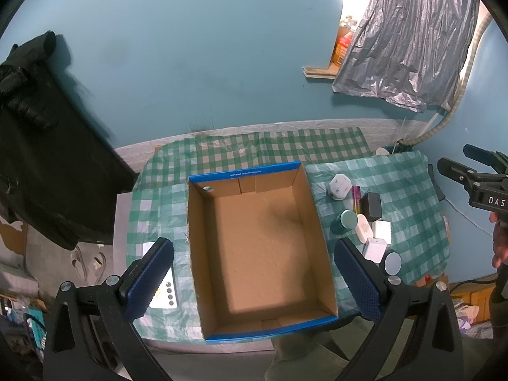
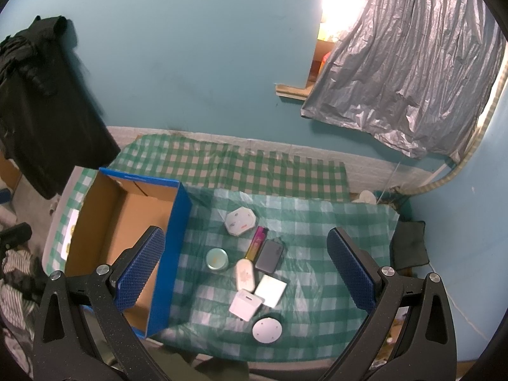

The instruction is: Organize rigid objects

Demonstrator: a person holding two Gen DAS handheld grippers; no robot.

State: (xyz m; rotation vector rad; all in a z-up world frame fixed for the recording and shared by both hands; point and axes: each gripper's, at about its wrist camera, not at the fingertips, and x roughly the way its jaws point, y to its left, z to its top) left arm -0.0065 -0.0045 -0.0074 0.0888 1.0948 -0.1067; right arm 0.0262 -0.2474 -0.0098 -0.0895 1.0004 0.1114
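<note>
An empty cardboard box with blue edges stands on the green checked tablecloth. My left gripper is open and hovers above the box. My right gripper is open and empty, above a cluster of small objects right of the box: a white hexagonal case, a pink-yellow lighter, a dark power bank, a teal round tin, a white oval case, two white square boxes, and a grey round disc.
A white card with buttons lies left of the box. Black clothing hangs at the left. A silver sheet hangs on the blue wall. The right gripper shows at the far right of the left wrist view.
</note>
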